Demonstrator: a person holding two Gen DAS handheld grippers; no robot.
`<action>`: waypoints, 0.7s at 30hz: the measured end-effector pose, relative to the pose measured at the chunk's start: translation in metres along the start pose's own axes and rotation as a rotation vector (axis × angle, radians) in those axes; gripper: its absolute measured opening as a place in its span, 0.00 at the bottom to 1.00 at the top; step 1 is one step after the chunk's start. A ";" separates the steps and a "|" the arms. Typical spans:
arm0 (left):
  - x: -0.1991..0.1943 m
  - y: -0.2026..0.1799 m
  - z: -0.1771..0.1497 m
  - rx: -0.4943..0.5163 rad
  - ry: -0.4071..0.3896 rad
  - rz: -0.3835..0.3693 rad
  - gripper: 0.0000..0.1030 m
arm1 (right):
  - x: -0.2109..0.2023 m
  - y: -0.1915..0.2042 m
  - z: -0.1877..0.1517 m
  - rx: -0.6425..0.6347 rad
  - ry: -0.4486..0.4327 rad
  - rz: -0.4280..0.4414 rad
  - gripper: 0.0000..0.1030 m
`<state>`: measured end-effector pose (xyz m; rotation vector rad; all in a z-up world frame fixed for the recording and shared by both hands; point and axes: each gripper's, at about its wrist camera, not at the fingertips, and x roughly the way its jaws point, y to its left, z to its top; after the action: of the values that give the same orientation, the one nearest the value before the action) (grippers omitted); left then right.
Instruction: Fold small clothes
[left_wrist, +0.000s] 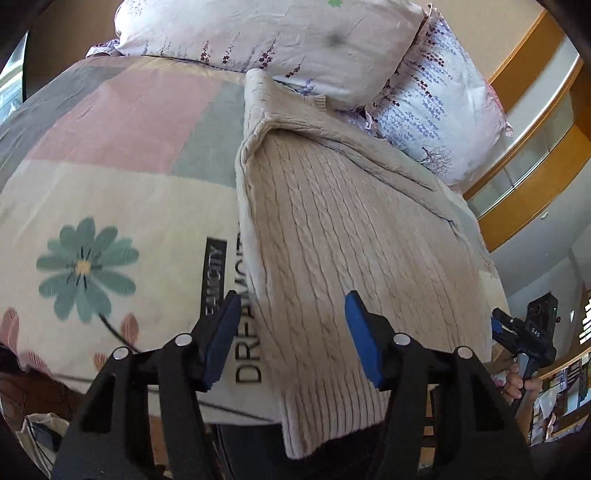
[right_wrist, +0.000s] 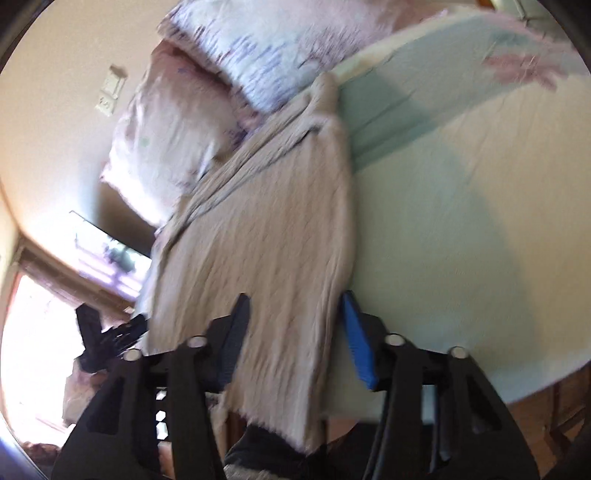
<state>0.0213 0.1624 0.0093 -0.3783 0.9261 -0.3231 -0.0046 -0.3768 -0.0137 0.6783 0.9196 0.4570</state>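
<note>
Both my left gripper (left_wrist: 291, 336) and right gripper (right_wrist: 293, 339) gape empty over the sweater (left_wrist: 351, 236); sides look folded; next, pinch the hem.

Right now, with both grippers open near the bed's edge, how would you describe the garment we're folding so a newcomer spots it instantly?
Start at the bed with the patchwork flower-print cover. Below the floral pillows lies a beige sweater, its hem hanging over the near edge. Its cable-knit ribbing sets it apart from the smooth printed bedding around it.
</note>
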 end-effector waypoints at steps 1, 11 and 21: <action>-0.003 -0.002 -0.008 -0.002 0.000 -0.023 0.47 | 0.004 0.003 -0.008 0.002 0.031 0.034 0.31; -0.007 -0.010 -0.048 -0.083 0.026 -0.182 0.07 | 0.012 0.014 -0.035 0.016 0.057 0.175 0.07; -0.014 -0.011 0.125 -0.030 -0.257 -0.150 0.06 | -0.002 0.059 0.091 -0.090 -0.292 0.330 0.06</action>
<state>0.1146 0.1802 0.0918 -0.5063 0.6525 -0.3881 0.0662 -0.3666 0.0676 0.7939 0.5090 0.6679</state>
